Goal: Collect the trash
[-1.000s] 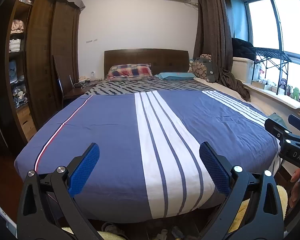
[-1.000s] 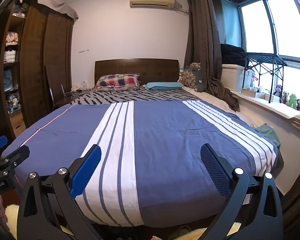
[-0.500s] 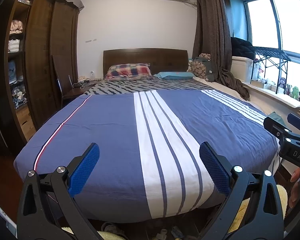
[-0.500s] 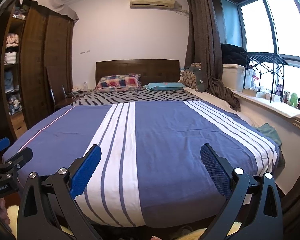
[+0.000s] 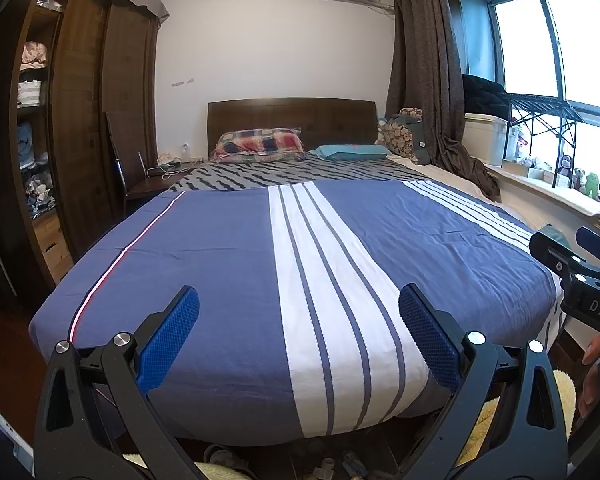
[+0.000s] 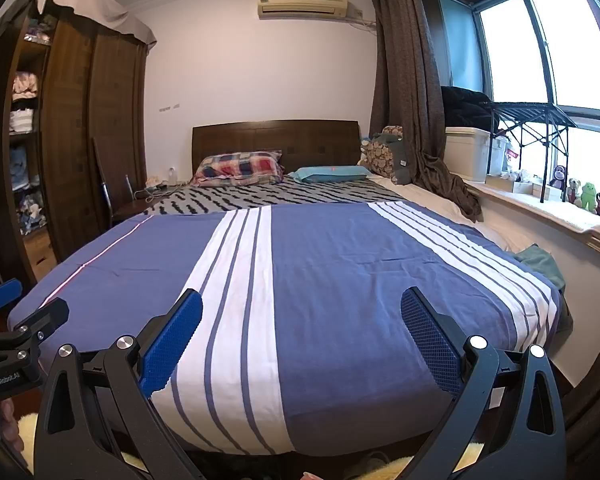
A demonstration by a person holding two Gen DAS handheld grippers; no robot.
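I hold both tools at the foot of the wide bed with the blue and white striped cover [image 5: 228, 280], pointed along it toward the dark wooden headboard [image 5: 292, 120]. My left gripper [image 5: 298, 316] has its blue-padded fingers [image 5: 168, 336] spread wide with nothing between them, and my right gripper [image 6: 302, 316] is spread just the same, also empty. In the left view the right tool shows at the right edge; in the right view the left tool shows at the left edge, so the two sit side by side and apart. As for trash, I can only make out a few small, unclear bits on the dark floor [image 5: 340, 466] under the bed's foot edge, between my left fingers and below them; I cannot tell what they are. A red plaid pillow [image 5: 260, 144] and a flat teal pillow [image 5: 352, 151] lie by the headboard.
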